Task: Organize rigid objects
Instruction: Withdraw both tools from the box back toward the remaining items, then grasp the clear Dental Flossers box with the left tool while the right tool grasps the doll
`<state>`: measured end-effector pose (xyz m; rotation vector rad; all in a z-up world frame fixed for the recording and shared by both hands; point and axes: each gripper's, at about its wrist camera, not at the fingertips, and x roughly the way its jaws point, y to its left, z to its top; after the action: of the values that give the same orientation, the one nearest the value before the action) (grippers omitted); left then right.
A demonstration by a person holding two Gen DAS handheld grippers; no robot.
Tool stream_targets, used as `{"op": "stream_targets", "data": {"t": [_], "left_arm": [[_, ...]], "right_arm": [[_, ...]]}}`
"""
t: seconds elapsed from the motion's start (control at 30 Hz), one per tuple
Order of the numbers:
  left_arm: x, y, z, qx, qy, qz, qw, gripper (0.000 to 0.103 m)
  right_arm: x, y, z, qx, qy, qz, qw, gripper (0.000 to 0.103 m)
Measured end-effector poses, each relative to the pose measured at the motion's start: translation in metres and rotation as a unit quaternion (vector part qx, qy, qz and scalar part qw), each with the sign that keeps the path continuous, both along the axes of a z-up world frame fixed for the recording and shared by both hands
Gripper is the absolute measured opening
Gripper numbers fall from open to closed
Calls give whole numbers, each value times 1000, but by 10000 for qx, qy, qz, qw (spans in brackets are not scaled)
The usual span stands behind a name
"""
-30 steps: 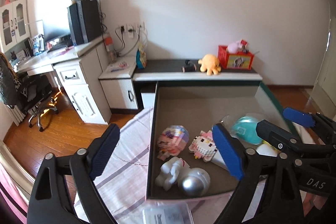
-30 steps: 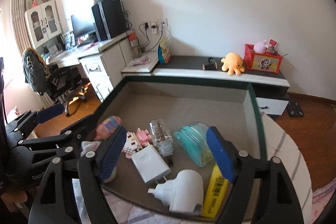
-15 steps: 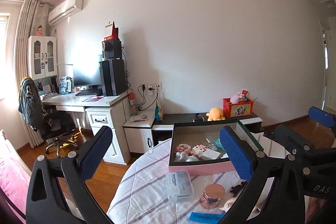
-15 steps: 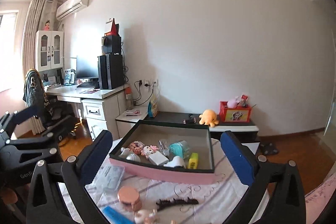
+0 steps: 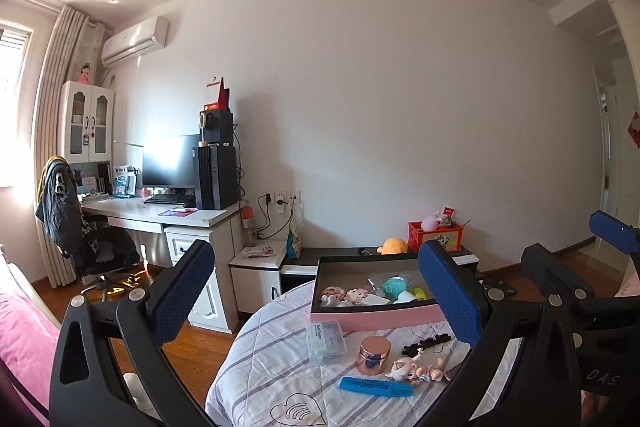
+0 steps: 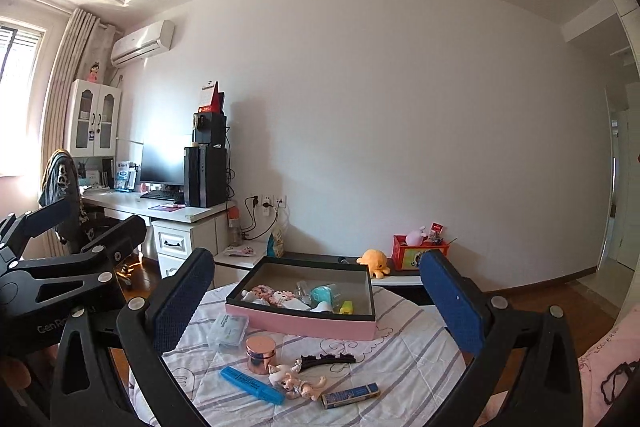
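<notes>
A: Left wrist view is showing the left gripper (image 5: 320,303) w/ jaws standing wide, nothing btwn the blue pads. Right gripper (image 6: 316,303) is looking the same: spread wide, empty.

B: Where's the stuff sitting?

A: On the round striped-cloth table (image 6: 404,339), ahead of and below both grippers. Pink open-top cardboard box (image 6: 300,323) is lying farthest out, already holding several small toys. Nearer the fingers: clear plastic rectangular case (image 6: 227,329), rose-gold metal round tin (image 6: 261,349), black plastic hair claw (image 6: 328,361), blue highlighter pen (image 6: 252,385), small pale doll figure (image 6: 296,383), dark flat rectangular packet (image 6: 351,395).

B: Which is handling easiest?

A: Prob. the tin: looking stiff, light, but shiny, so maybe slippery. I'm thinking pads across its sides, mid-height. Highlighter: pinching across the barrel middle. Doll's limbs are looking thin, poss. fragile; taking the torso seems safer.
</notes>
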<state>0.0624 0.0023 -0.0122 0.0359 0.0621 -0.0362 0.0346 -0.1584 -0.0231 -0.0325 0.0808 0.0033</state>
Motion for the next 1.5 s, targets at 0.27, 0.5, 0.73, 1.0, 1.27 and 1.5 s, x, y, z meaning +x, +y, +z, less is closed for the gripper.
{"op": "stream_targets", "data": {"t": [0.27, 0.5, 0.73, 1.0, 1.27, 1.5], "left_arm": [[-12, -2, 4, 19, -40, 17, 10000, 103], [-7, -5, 5, 43, 92, -1, 9999, 103], [6, -9, -3, 68, 199, -44, 9998, 103], [47, 6, -32, -46, 871, 34, 9962, 103], [111, 13, -90, -112, 2038, -33, 9789, 103], [159, -25, -140, 326, 2751, -304, 9604, 103]], "right_arm": [[-15, -1, 3, -4, -93, -47, 9999, 103], [-8, -5, -3, 32, 43, -82, 10000, 103], [0, -7, -8, 32, 150, -81, 9998, 103], [27, -26, -33, 122, 601, -236, 9978, 103], [73, -60, -79, 360, 1337, -538, 9889, 103], [110, -77, -117, 435, 1931, -571, 9786, 103]]}}
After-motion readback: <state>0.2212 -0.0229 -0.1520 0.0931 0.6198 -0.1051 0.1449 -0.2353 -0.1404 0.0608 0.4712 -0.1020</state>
